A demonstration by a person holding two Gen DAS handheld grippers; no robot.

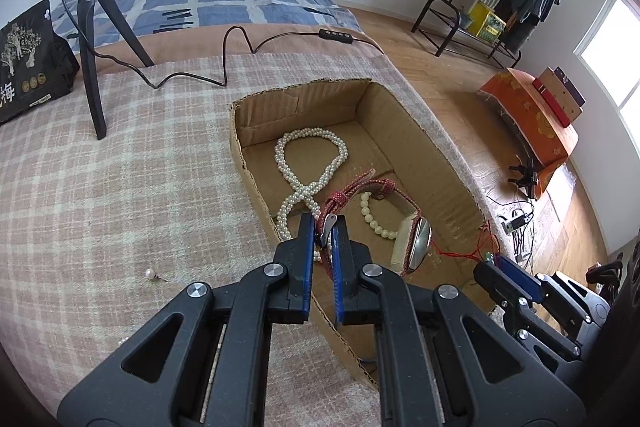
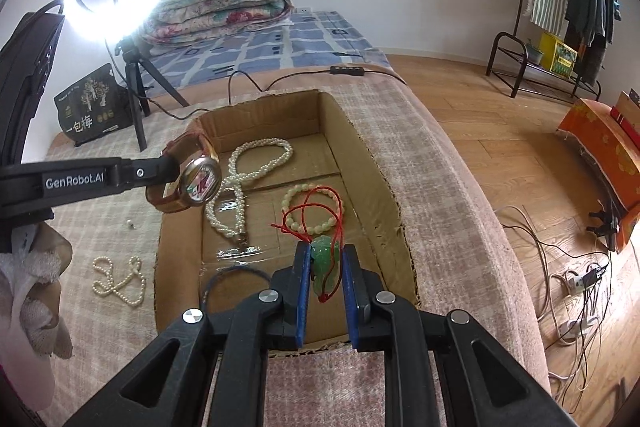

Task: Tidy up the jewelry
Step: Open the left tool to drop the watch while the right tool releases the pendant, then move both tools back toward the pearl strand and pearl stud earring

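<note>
- Left gripper [image 1: 323, 227]: jaws closed on the strap of a wristwatch [image 1: 416, 243], which hangs above the cardboard box [image 1: 440, 155].
- Right gripper [image 2: 325, 267]: jaws clamped on a green jade pendant [image 2: 326, 261]; its red cord [image 2: 320, 211] loops over the box interior.
- Box contents: twisted pearl necklace [image 1: 308, 163], pale bead bracelet [image 1: 372, 215].
- Outside the box, on the plaid blanket [image 1: 120, 187]: small pearl strand [image 2: 116, 279], single loose pearl [image 1: 150, 273].
</note>
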